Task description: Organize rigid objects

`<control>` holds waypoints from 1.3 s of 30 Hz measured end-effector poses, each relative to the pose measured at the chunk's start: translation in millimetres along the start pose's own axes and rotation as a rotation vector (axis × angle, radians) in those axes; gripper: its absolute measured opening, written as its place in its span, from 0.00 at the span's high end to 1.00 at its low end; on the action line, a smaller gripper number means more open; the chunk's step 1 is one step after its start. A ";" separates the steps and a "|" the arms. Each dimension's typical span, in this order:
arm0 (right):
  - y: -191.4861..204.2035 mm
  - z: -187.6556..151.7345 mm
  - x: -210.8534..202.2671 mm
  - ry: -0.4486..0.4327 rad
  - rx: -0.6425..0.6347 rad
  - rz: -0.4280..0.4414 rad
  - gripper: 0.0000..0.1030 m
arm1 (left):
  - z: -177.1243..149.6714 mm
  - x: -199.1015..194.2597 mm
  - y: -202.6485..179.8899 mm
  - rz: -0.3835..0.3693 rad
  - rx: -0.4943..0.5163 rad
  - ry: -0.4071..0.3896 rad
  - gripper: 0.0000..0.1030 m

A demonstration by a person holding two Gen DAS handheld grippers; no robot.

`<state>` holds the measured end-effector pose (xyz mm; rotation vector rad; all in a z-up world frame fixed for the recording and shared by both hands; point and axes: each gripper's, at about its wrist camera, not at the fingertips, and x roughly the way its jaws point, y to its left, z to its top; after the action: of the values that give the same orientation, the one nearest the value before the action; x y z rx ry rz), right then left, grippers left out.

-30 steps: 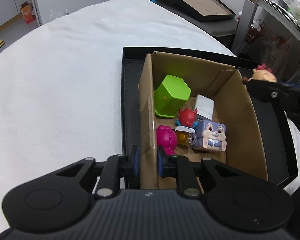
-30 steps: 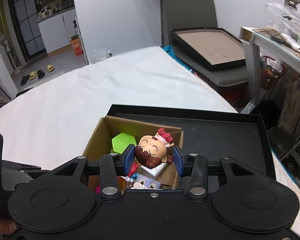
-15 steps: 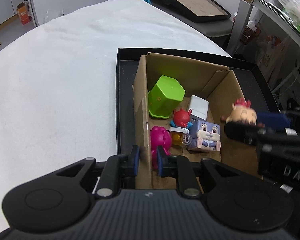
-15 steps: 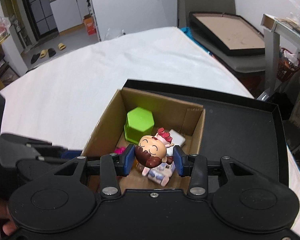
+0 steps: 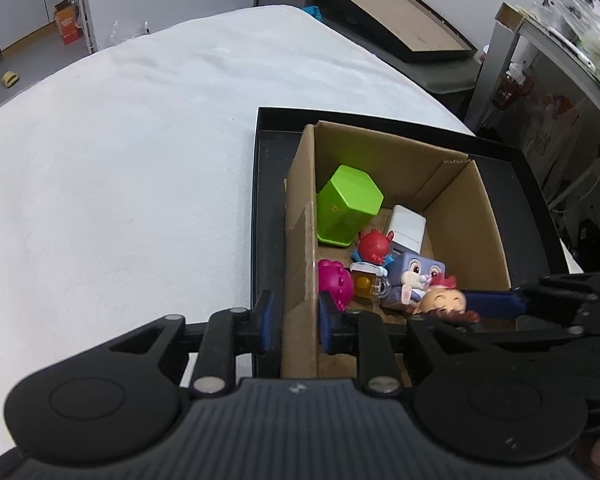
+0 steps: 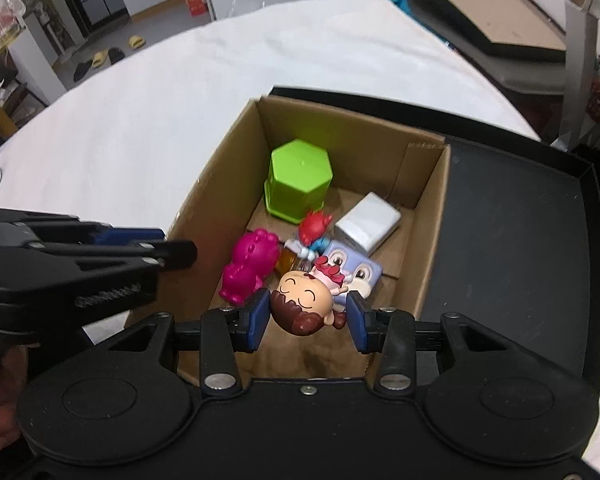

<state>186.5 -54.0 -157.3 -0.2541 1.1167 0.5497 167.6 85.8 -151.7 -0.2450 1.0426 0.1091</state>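
Right tongs clamp the doll figurine by its round, hard, light head; slippery. Left tongs, just opening, straddle the cardboard box wall at 9 o'clock, pads apart.

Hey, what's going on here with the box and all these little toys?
A person is packing small toys into a cardboard box that sits in a black tray. The right hand-held gripper holds a doll figure low inside the box, above a bunny cube. The left hand-held gripper straddles the box's left wall, its jaws just easing open. A green hexagonal container and a pink figure already lie inside.
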 end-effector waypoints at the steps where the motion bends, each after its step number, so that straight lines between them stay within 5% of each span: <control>1: 0.3 -0.2 1.6 0.007 0.001 -0.001 0.60 | 0.0 -0.8 0.1 0.002 0.000 -0.003 0.78; 14: 2.6 1.7 21.0 0.032 -0.014 -0.032 0.63 | -0.8 -2.7 -4.4 0.037 0.015 -0.002 0.75; 31: -54.4 -9.7 -63.5 -0.162 0.154 -0.011 0.61 | 10.7 -25.8 -16.6 0.066 -0.004 0.028 0.57; 39: -74.1 -16.9 -95.1 -0.241 0.219 -0.013 0.50 | 19.1 -64.6 -28.6 0.051 -0.006 -0.021 0.49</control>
<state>182.3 -151.5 -84.6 -0.0037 0.9304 0.4294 157.1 64.7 -82.4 -0.2222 1.0281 0.1607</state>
